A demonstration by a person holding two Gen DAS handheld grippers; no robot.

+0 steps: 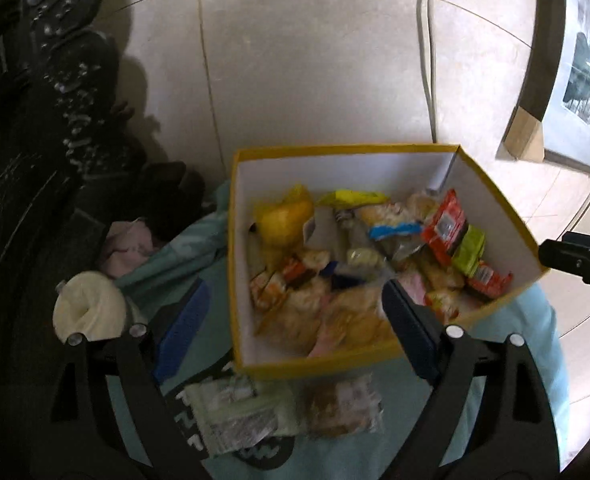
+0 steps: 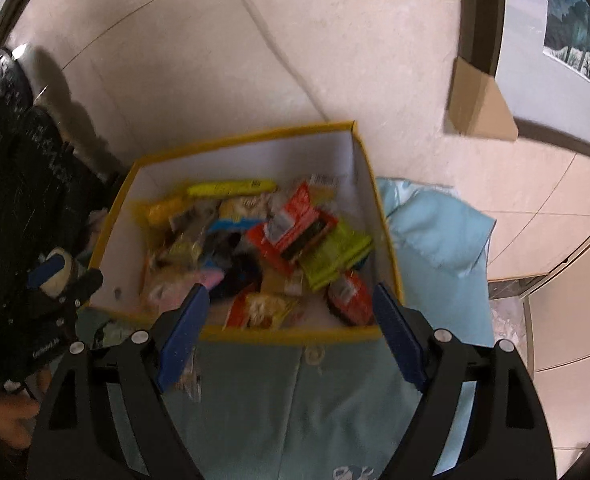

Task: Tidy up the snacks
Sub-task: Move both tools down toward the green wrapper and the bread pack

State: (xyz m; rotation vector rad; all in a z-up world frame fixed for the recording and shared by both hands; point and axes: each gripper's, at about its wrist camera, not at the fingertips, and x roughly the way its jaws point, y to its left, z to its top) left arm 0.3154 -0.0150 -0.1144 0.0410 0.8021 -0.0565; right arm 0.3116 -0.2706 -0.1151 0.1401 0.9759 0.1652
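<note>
A yellow box with white inner walls stands on a teal cloth, piled with several snack packets, among them a red packet and a green packet. On the cloth before the box lie a pale green packet and a brown packet. My left gripper hangs open over the box's near left corner, nothing between its blue pads. My right gripper is open above the near rim of the box, empty, with the red packet beyond it.
A white paper roll and a pink cloth lie left of the box, next to dark bags. A white cable runs over the tiled floor. A framed picture and a cardboard piece stand at the right.
</note>
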